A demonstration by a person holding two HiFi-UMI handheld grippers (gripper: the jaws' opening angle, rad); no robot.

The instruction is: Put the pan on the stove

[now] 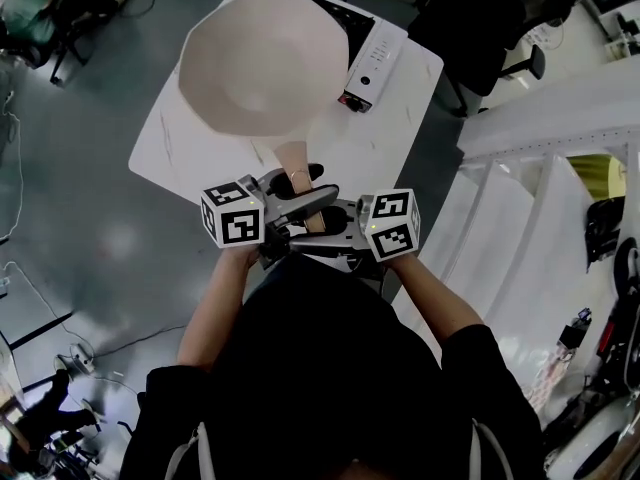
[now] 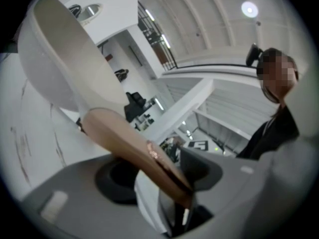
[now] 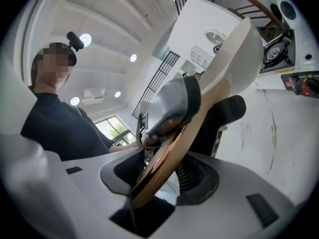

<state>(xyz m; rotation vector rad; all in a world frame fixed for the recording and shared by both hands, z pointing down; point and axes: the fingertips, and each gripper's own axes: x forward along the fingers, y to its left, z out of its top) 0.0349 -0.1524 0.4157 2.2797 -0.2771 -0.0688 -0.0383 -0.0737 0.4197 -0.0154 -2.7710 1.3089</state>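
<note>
A cream, bowl-shaped pan [image 1: 262, 63] hangs tilted over the white table [image 1: 180, 148], and its tan handle [image 1: 292, 161] points back toward me. Both grippers hold that handle. My left gripper [image 1: 300, 186] is shut on the handle nearer the bowl. My right gripper [image 1: 318, 224] is shut on its end. In the left gripper view the handle [image 2: 144, 151] runs down between the jaws of the left gripper [image 2: 174, 193]. The right gripper view shows the handle [image 3: 172, 151] wedged in the right gripper [image 3: 144, 193]. The stove [image 1: 375, 63] lies at the table's far right, partly hidden behind the pan.
A black office chair [image 1: 480, 28] stands beyond the table at the right. White stair rails [image 1: 540, 198] run along my right side. A seated person [image 1: 30, 8] is far off at the top left. Cables lie on the grey floor [image 1: 80, 258] to the left.
</note>
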